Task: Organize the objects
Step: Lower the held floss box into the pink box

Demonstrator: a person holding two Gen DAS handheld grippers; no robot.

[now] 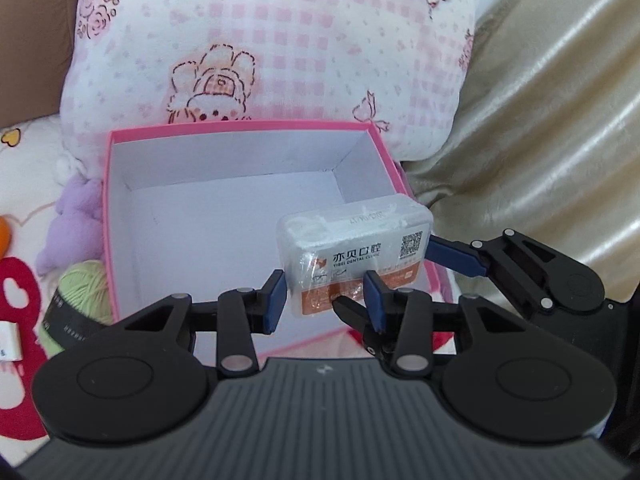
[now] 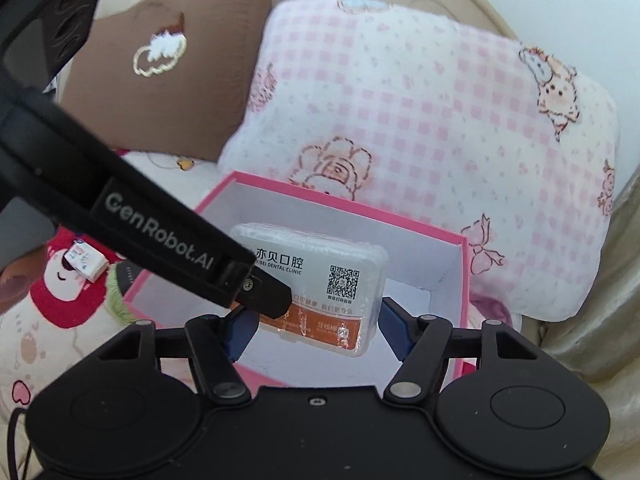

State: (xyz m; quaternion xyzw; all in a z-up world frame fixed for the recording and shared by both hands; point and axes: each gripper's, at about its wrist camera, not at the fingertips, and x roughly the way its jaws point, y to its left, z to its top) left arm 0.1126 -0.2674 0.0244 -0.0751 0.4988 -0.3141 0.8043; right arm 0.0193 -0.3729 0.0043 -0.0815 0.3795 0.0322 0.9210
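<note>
A white plastic dental-clinic case (image 1: 356, 256) with an orange label and a QR code hangs over the open pink box (image 1: 248, 128), whose white inside is bare. My left gripper (image 1: 326, 300) is shut on the case's near end. In the right wrist view my right gripper (image 2: 316, 332) has its blue pads on both ends of the same case (image 2: 320, 284), above the pink box (image 2: 464, 280). The left gripper's finger (image 2: 264, 296) crosses in from the left and hides the case's left edge.
A pink checked pillow (image 1: 260, 40) lies behind the box and a brown cushion (image 2: 172, 64) to its left. Green yarn (image 1: 84, 288), a purple plush toy (image 1: 76, 216) and a small white packet (image 2: 86, 260) lie left of the box. Gold fabric (image 1: 540, 120) is on the right.
</note>
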